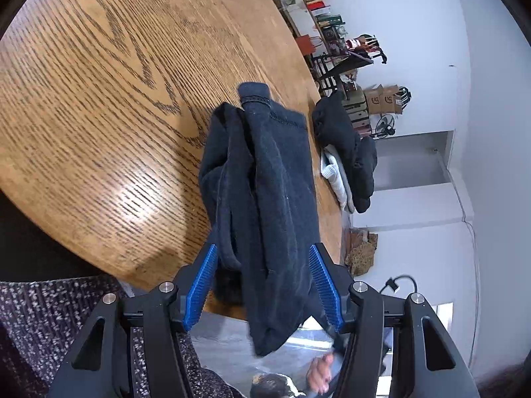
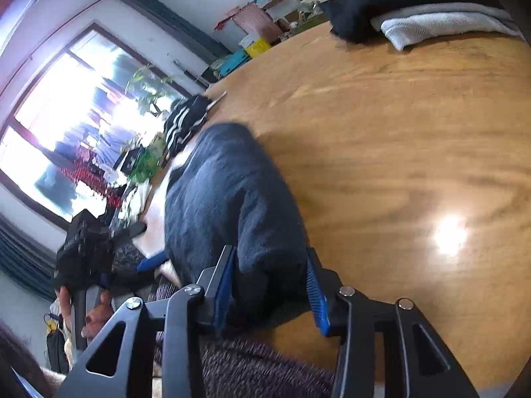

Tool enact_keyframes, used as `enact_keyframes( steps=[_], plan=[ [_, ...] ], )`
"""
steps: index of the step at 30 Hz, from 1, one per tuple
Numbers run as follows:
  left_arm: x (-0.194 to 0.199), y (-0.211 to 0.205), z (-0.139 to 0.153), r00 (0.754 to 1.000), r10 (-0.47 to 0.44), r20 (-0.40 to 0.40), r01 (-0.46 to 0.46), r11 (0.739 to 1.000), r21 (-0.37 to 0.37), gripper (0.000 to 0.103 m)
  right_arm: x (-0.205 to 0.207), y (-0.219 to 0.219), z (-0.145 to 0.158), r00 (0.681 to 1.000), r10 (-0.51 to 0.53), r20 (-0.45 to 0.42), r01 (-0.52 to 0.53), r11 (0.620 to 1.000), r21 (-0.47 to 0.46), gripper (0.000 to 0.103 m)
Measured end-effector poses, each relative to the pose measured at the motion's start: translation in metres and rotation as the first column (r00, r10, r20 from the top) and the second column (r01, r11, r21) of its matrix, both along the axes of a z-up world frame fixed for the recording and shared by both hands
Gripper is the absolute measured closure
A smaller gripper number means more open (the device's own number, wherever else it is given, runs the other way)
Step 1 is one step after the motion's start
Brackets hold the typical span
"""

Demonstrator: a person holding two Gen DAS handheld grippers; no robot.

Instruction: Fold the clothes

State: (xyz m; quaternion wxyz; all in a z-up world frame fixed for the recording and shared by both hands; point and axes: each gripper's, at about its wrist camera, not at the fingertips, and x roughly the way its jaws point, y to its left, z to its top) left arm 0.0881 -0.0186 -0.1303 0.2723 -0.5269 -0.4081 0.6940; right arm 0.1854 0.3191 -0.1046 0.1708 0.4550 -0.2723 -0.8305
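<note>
A dark navy garment [image 1: 272, 165] lies bunched lengthwise on the wooden table [image 1: 99, 99], one end hanging past the near edge. My left gripper [image 1: 263, 265] has its blue pads against both sides of the bunched cloth and is shut on it. In the right wrist view the same navy garment [image 2: 225, 192] fills the gap between the pads of my right gripper [image 2: 270, 258], which is shut on its thick end near the table edge. The left gripper [image 2: 83, 248] shows at the far left of that view, by the garment's other side.
A stack of folded clothes [image 1: 345, 146], black on white and grey, sits at the table's far edge [image 2: 431, 23]. A black item with white stripes [image 2: 186, 122] lies beyond the garment. Shelves and boxes [image 1: 381, 99] line the wall. A person's speckled knit clothing [image 2: 249, 364] is close below.
</note>
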Motion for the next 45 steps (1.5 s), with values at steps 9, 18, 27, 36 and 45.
enact_keyframes(
  steps=[9,18,27,36,45],
  plan=[
    [0.009,-0.001,0.018,0.996,0.020,-0.084,-0.028,0.995,-0.097,0.044,0.042,-0.040,0.011,0.998,0.062,0.025,-0.064,0.994,0.092,0.043],
    [0.028,0.006,0.022,0.991,-0.028,-0.134,0.008,0.989,-0.146,0.044,0.035,-0.036,0.006,0.998,0.003,0.068,-0.003,1.000,-0.010,0.033],
    [0.039,0.001,0.025,0.987,-0.039,-0.158,0.012,0.986,-0.166,0.044,0.026,-0.039,-0.005,0.992,-0.021,0.123,0.032,0.996,-0.082,0.025],
    [0.041,0.005,0.029,0.983,-0.046,-0.179,0.007,0.977,-0.214,0.044,0.019,-0.042,-0.022,0.986,0.003,0.169,0.029,0.981,-0.191,0.026],
    [0.067,0.019,0.072,0.822,-0.265,-0.504,-0.142,0.762,-0.632,0.044,0.010,-0.043,-0.032,0.972,-0.027,0.234,0.080,0.973,-0.219,0.028]
  ],
)
